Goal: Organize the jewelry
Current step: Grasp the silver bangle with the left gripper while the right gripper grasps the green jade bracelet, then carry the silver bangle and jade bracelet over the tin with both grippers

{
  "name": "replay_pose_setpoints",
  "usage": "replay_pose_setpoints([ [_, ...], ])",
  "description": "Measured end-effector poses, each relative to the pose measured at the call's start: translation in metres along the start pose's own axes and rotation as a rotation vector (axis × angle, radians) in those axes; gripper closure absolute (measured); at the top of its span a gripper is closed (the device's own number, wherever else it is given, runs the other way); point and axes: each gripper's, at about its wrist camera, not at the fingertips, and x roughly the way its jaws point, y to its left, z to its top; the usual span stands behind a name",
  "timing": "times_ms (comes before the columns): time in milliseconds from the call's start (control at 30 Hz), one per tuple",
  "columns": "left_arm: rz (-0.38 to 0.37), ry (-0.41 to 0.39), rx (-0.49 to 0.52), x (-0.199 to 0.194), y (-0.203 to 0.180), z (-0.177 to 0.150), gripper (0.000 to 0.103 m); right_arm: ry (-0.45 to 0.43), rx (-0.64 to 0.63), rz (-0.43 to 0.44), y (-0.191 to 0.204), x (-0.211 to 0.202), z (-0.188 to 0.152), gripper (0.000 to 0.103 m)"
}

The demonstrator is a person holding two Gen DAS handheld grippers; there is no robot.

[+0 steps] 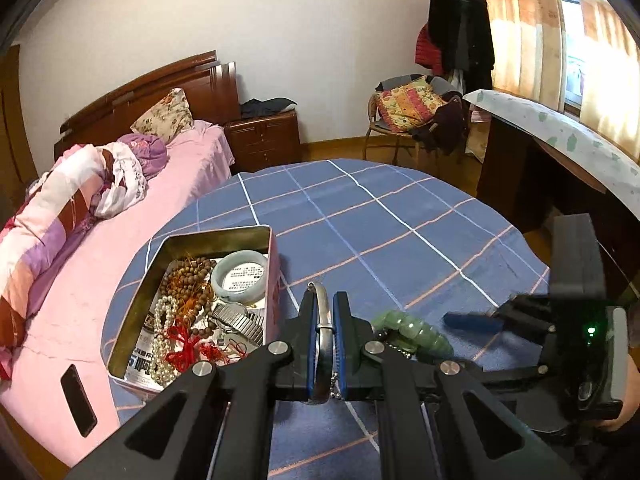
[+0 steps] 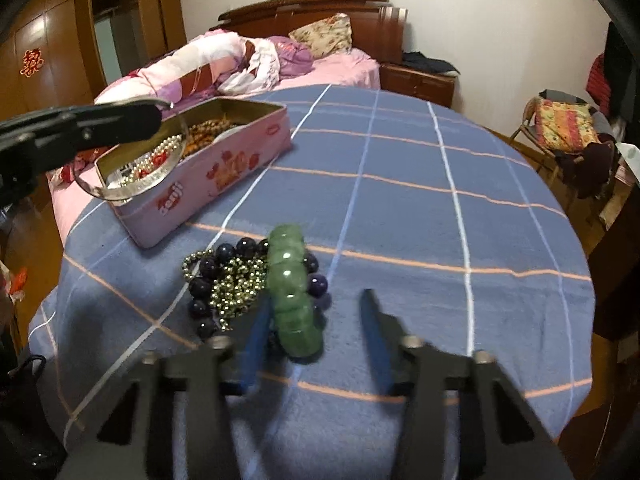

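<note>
Silver bangle heading for the tin

Left gripper (image 1: 325, 336) pinches the silver bangle (image 1: 323, 312) tight, centre frame; carry it level over the pink tin (image 1: 276, 280) at left. Right gripper (image 2: 316, 344), blurred, seems unclosed around the green bracelet (image 2: 290, 280).

Your far half of the table (image 2: 460, 184) lies bare, blue checked cloth all the way to its rim, so either hand can sweep there freely. To your left the tin (image 2: 224, 172) stands open-topped, its walls upright; inside, beads, pearls and a pale bangle (image 1: 239, 276) crowd the floor, leaving little bare room. The left gripper (image 1: 330, 312) hangs just beside the tin's near wall, clamped on a silver bangle (image 2: 132, 184) that overhangs the near corner. In front of the right gripper (image 2: 316, 312) a heap blocks the cloth: the green bracelet (image 2: 290, 288) lies between its parted fingers, with dark beads (image 2: 208, 280) and a chain (image 2: 240, 280) packed against its left. Right of the heap, open cloth.
</note>
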Motion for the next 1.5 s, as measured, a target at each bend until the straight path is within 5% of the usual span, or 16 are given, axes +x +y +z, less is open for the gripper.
replay_pose_setpoints([
  [667, 0.034, -0.051, -0.043, -0.013, 0.027, 0.01, 0.096, -0.134, 0.07, -0.125, -0.027, -0.034, 0.028, 0.082],
  [1067, 0.156, -0.078, -0.107, -0.024, 0.089, 0.018, 0.096, -0.198, 0.008, -0.08, -0.002, -0.042, 0.062, 0.082],
  [1500, 0.165, -0.045, -0.195, -0.013, 0.127, 0.009, 0.096, -0.238, -0.075, 0.006, 0.05, -0.032, 0.095, 0.082],
])
